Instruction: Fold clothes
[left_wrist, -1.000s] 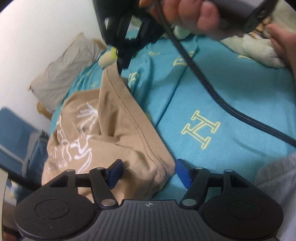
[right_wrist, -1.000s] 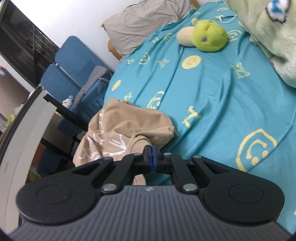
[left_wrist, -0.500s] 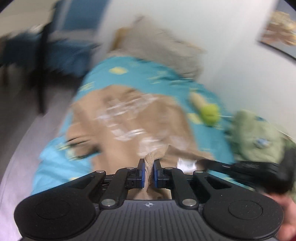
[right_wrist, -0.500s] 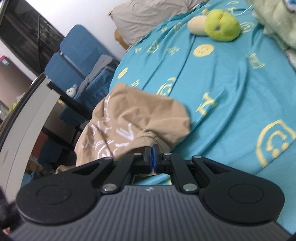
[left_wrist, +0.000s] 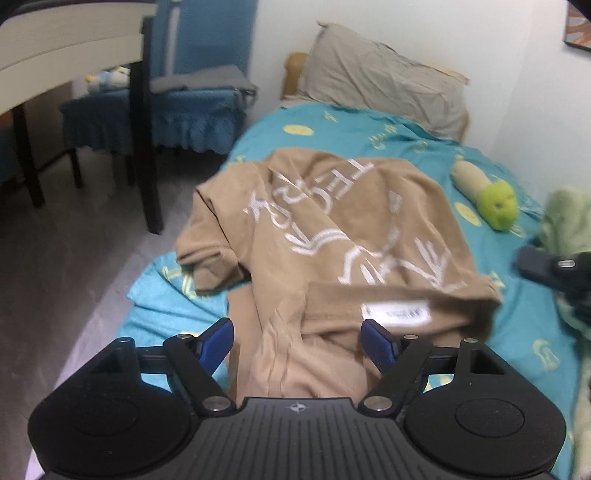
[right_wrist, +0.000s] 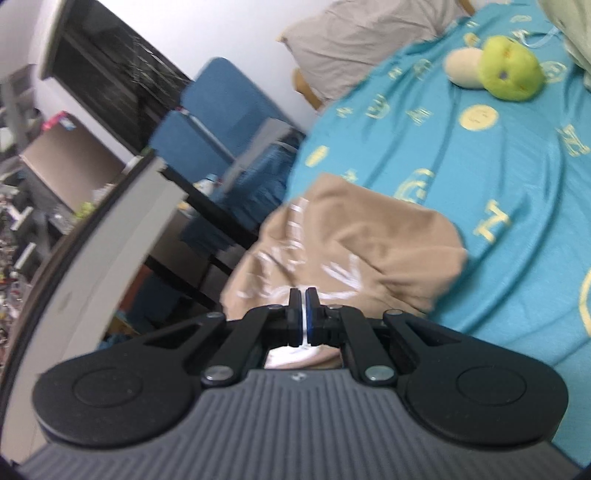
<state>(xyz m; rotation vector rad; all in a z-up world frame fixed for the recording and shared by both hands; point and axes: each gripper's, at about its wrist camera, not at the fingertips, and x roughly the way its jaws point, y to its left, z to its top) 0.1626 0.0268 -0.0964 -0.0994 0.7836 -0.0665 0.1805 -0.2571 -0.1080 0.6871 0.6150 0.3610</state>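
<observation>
Left gripper (left_wrist: 295, 341) jaws opening, collar of tan T-shirt (left_wrist: 332, 229) between but unpinched; right gripper (right_wrist: 302, 314) clamped on white label and shirt edge; shirt rumpled at 12 o'clock on teal bedsheet (left_wrist: 369, 129), folding barely begun; plush toy (left_wrist: 496, 201) at 2 o'clock, clear.

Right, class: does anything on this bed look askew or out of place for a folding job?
Yes. The tan shirt lies crumpled, one sleeve bunched at the bed's edge, its collar label turned outward. A green plush toy lies close beside it.
</observation>
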